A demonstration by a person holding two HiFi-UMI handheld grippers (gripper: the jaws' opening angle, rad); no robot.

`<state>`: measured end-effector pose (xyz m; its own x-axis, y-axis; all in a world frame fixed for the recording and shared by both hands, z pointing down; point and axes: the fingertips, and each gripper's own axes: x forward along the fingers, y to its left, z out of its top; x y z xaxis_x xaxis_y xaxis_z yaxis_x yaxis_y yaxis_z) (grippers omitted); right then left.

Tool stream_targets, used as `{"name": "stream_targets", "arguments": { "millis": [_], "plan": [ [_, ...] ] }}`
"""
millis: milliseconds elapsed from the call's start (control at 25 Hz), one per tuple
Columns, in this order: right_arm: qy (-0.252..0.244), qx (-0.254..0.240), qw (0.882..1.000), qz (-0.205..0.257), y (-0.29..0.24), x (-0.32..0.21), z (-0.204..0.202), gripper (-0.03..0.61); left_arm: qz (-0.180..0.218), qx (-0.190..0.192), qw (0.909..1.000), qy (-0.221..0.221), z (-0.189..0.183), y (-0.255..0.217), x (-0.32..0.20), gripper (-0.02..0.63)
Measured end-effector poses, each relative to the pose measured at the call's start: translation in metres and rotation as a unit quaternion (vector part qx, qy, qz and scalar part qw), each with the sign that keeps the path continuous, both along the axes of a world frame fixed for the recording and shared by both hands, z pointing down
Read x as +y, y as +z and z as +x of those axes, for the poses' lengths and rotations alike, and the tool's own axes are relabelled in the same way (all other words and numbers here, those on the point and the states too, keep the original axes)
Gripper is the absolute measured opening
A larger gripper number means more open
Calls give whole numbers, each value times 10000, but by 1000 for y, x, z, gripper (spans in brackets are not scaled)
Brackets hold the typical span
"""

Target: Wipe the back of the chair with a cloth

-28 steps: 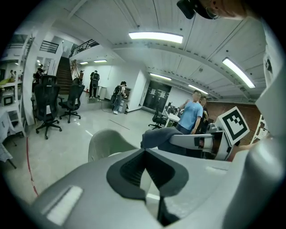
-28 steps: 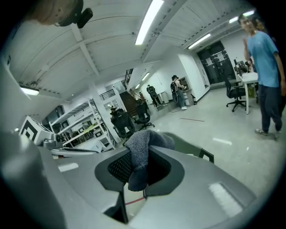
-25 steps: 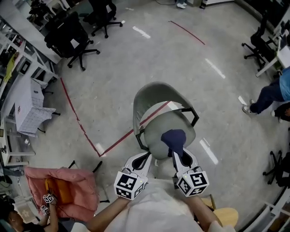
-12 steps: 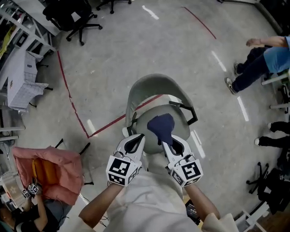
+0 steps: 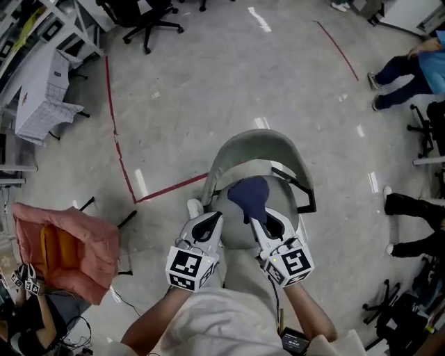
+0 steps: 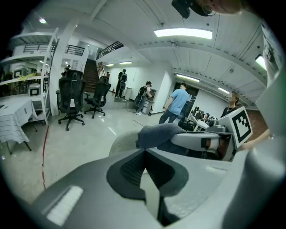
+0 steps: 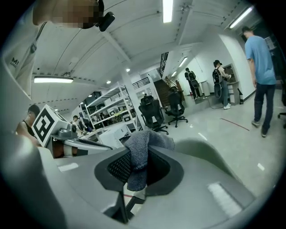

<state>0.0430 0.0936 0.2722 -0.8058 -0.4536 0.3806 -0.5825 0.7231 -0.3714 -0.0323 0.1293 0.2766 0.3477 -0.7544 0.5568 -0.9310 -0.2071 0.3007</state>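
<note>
A grey chair (image 5: pixel 259 147) stands right below me, its curved back on the far side and its seat near my grippers. My right gripper (image 5: pixel 257 222) is shut on a dark blue cloth (image 5: pixel 247 195), which bunches up over the seat. In the right gripper view the cloth (image 7: pixel 142 147) is pinched between the jaws, with the chair back (image 7: pixel 210 156) beyond. My left gripper (image 5: pixel 211 221) hovers beside it over the seat's left edge, shut and holding nothing. The left gripper view shows the cloth (image 6: pixel 161 133) just to the right.
Red tape lines (image 5: pixel 119 156) run across the concrete floor to the left. A pink padded thing (image 5: pixel 66 249) lies at the lower left. Black office chairs (image 5: pixel 142 17) stand at the top and a cloth-draped table (image 5: pixel 42 90) at the upper left. People's legs (image 5: pixel 403 69) show at the right.
My head view has shifted, so the chair sits a little lower and further right in it. Both grippers stay over the seat with the cloth. The person in blue has walked further off.
</note>
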Motion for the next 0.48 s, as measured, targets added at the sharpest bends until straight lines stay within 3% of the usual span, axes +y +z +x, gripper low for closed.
{"name": "stream_targets", "arguments": {
  "millis": [480],
  "plan": [
    [-591, 101, 9976, -356, 68, -33, -52, 80, -109, -35, 9995, -306, -28, 52, -25, 2]
  ]
}}
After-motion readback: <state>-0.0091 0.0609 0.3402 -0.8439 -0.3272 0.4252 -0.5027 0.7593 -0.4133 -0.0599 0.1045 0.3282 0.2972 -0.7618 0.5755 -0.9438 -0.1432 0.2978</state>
